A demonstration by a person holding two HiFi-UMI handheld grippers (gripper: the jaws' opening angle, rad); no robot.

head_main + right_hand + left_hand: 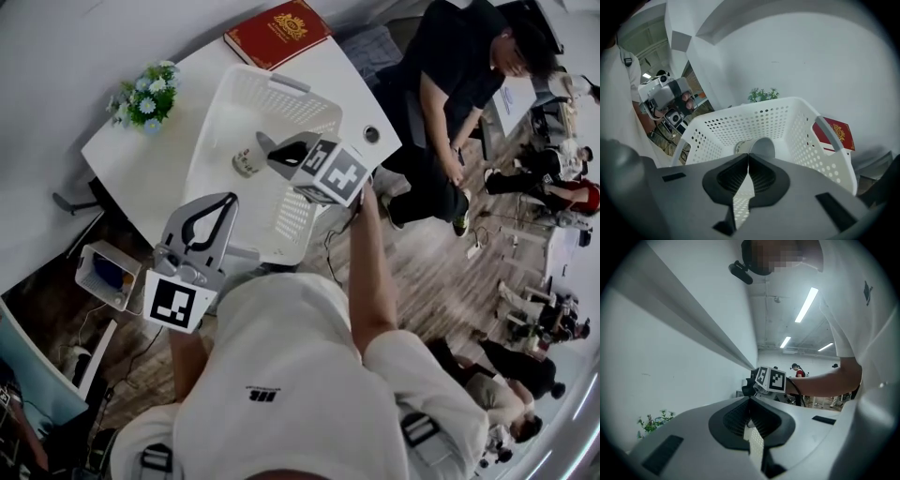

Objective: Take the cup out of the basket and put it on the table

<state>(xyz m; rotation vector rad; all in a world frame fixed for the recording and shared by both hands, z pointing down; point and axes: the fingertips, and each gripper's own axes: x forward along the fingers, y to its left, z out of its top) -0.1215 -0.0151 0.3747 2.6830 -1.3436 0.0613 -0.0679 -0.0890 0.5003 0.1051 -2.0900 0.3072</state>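
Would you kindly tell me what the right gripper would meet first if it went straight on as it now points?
Most likely the cup, lying on its side in the basket, directly beyond the shut right gripper. Depth is unclear, so it may reach the basket floor instead.

The cup lies in the basket, right tongs just beside.

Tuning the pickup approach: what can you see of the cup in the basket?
The cup is white with a dark print on its outer wall; the material is unclear. It lies on its side on the floor of the white perforated basket, its mouth turned toward the right tool and showing a plain pale inside. No handle shows. The tool's jaws are shut just in front of the rim; whether they touch it cannot be told.
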